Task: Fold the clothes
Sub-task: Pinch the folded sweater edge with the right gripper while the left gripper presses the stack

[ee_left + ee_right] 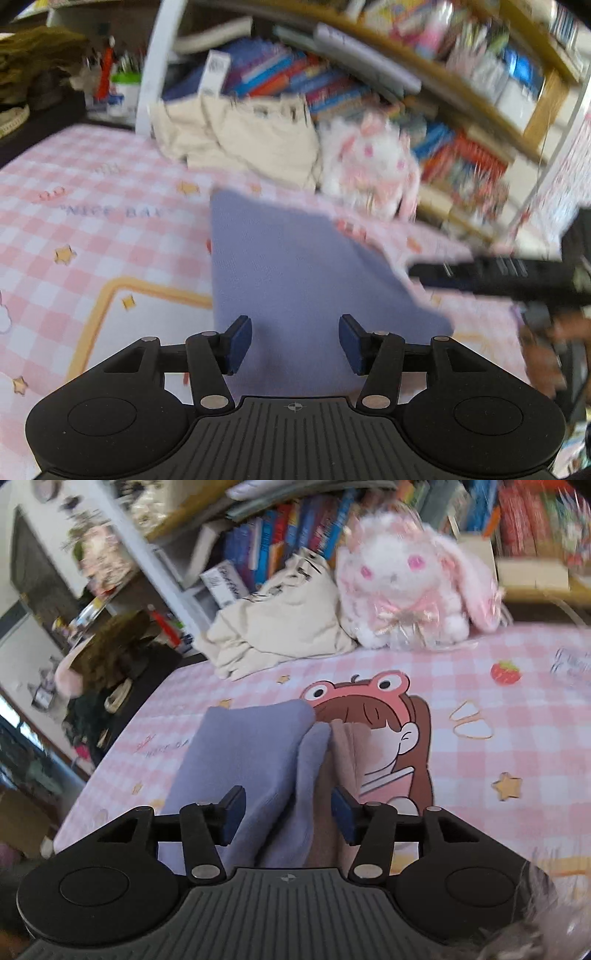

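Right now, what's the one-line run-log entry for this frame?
task: fold clothes | left claw: open over lavender garment | right claw: open, garment fold between fingers | surface: pink checked sheet

Lavender-blue garment (pixel 243 753), plain, with a mauve-brown piece (pixel 343 753) just beside it. Under the garment, a pink-and-white checked bedsheet (pixel 480 686) printed with yellow stars, a red strawberry and a brown-haired cartoon girl in a pink frog hat. Beyond the garment, a cream cloth bag (pixel 280 627) and a white-and-pink plush bunny (pixel 406 587). Black grippers with dark blue jaws.
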`<state>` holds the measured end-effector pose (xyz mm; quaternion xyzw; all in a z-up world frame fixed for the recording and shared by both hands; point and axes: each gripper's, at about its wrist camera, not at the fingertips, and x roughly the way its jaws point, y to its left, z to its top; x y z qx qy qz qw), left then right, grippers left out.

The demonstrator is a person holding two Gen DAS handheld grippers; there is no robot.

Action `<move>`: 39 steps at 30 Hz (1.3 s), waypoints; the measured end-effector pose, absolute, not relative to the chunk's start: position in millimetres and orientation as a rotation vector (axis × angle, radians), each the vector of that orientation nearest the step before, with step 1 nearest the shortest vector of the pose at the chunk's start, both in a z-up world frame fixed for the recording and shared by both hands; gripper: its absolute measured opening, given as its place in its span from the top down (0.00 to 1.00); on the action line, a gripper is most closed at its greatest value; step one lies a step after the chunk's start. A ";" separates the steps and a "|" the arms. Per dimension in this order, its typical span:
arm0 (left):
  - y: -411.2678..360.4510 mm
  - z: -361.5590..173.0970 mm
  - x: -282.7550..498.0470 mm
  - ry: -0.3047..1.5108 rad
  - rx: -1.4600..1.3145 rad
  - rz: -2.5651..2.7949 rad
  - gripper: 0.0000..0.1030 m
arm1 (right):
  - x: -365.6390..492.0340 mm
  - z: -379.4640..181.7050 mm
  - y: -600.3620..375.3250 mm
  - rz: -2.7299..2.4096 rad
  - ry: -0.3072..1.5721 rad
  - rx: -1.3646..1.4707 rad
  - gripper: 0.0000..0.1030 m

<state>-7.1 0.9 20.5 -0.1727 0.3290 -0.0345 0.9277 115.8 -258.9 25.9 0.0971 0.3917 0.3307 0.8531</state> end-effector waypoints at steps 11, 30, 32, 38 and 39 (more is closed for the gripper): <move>-20.3 7.6 18.1 0.730 -0.296 -0.139 0.62 | 83.2 12.2 -241.5 0.763 0.865 0.068 0.91; -19.5 -14.2 19.8 0.817 -0.326 -0.169 0.70 | 99.8 -10.9 -254.0 0.675 0.954 0.284 0.61; -19.4 -13.9 19.4 0.816 -0.325 -0.169 0.70 | 109.7 -15.2 -252.0 0.653 0.978 0.329 0.61; -17.9 -13.9 19.4 0.817 -0.335 -0.175 0.70 | 89.2 6.4 -266.8 0.757 0.826 0.436 0.90; -17.1 -14.1 19.5 0.820 -0.342 -0.177 0.70 | 82.0 7.7 -264.1 0.749 0.812 0.374 0.90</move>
